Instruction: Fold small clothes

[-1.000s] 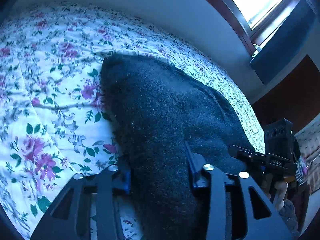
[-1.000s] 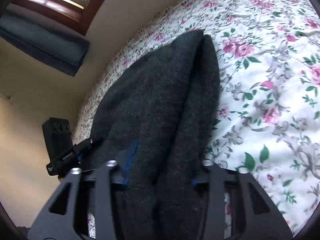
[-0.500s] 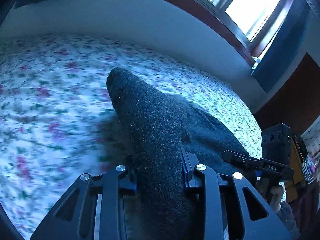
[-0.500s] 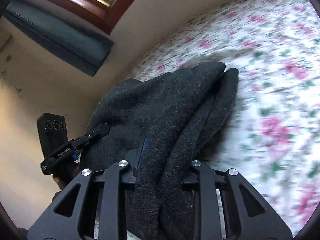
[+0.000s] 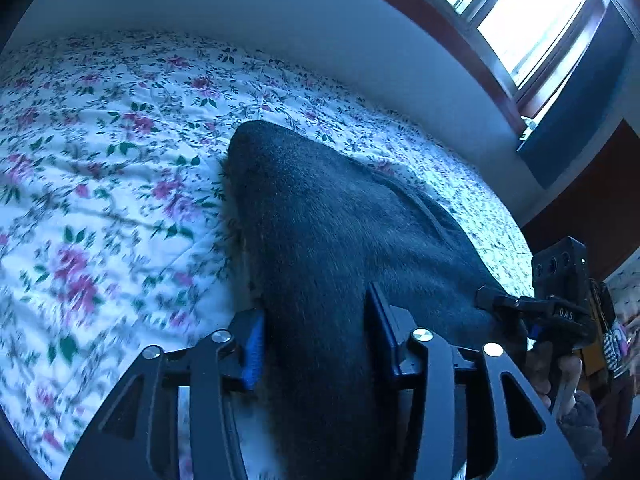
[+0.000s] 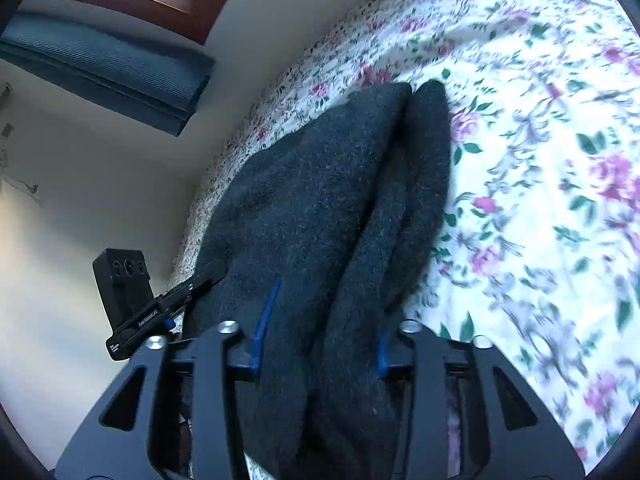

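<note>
Dark knit garment (image 5: 340, 232) doubled over on floral bedspread (image 5: 100, 184), near wall-side edge. Left gripper (image 5: 316, 340) and right gripper (image 6: 320, 332) jaws opening, cloth between pads. Risk: fuzzy knit snags on pads during release, dragging fold apart.

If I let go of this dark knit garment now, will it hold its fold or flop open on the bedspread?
The dark knit garment looks thick and soft, so it would likely sag rather than spring open. Its layers already lie doubled on the floral bedspread, suggesting the fold stays. The fuzzy surface probably grips; both tongs, left and right, are opening around it.
</note>
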A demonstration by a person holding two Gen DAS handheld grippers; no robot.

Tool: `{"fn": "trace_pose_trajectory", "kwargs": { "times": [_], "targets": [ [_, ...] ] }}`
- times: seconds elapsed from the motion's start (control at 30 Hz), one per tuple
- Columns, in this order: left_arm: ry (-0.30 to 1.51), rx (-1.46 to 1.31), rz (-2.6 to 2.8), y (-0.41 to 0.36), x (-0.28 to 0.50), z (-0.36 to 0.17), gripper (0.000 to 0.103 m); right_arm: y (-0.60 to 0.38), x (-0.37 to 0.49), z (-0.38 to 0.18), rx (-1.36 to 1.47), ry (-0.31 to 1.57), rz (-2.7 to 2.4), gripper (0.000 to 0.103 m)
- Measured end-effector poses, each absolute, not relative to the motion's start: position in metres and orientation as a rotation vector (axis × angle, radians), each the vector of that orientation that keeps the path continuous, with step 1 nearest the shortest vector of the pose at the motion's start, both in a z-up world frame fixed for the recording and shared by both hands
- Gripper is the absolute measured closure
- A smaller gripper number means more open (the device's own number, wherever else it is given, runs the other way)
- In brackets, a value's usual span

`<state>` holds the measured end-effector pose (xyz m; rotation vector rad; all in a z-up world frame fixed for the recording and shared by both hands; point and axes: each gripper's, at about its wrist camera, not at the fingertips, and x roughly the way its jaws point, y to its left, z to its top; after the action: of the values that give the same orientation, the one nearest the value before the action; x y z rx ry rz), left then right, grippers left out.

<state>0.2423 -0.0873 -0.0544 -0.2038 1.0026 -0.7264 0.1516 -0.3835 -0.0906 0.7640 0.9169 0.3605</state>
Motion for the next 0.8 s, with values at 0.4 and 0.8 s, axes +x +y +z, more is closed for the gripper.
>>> {"fn": "trace_pose_trajectory", "kwargs": {
  "times": [0.4,0.8],
  "targets": [
    [1.061,-0.173,-0.815,-0.081,0.185,-0.07,0.036,-0.367,0.096,-0.092,0.694,0.98,0.361,0.04],
    [1.052,-0.144,-0.807,-0.084,0.176,-0.062,0.08,-0.358,0.074,-0.093,0.62,1.0,0.328,0.086]
  ]
}}
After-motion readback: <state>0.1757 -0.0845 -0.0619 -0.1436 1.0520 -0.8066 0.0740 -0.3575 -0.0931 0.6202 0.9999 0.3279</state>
